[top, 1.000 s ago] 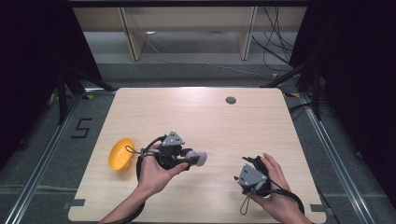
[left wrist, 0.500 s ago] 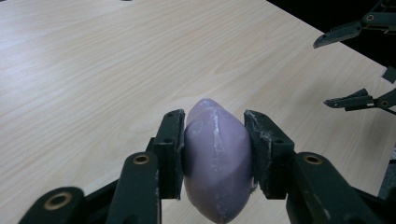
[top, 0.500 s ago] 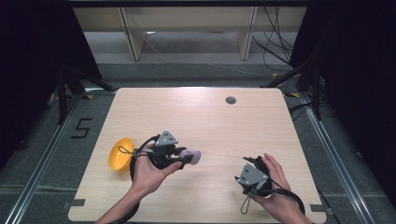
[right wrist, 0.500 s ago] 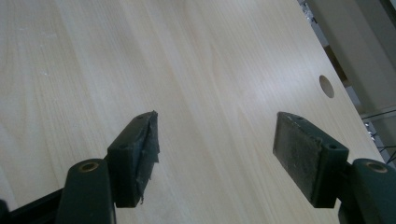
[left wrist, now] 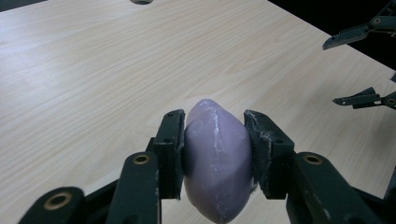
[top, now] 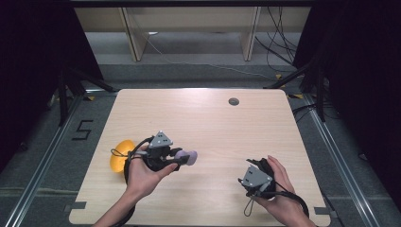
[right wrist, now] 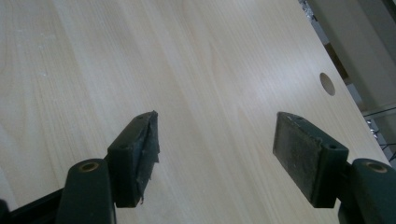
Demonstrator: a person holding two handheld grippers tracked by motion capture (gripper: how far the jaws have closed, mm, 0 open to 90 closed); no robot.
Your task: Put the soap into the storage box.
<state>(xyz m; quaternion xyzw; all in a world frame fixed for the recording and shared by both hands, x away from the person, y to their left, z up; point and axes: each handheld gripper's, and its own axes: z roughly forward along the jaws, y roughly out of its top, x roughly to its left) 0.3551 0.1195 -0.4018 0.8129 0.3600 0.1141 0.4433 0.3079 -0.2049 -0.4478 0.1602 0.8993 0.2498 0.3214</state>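
Since a second ago my left gripper (top: 182,157) has drifted slightly toward the yellow bowl (top: 119,155), jaws clamped on the purple soap-like lump (left wrist: 217,161), carried above the desk (top: 203,118). Likely a transfer under way. Right gripper (right wrist: 215,154) rests wide open, empty. Left gripper view shows white scuffs on the lump.

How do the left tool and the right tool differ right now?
The left tool is shut on a purple lump; the right tool stands open with nothing between its pads. In the high view the left tool points right and the right one sits near the table's front edge. Both have black jaws.
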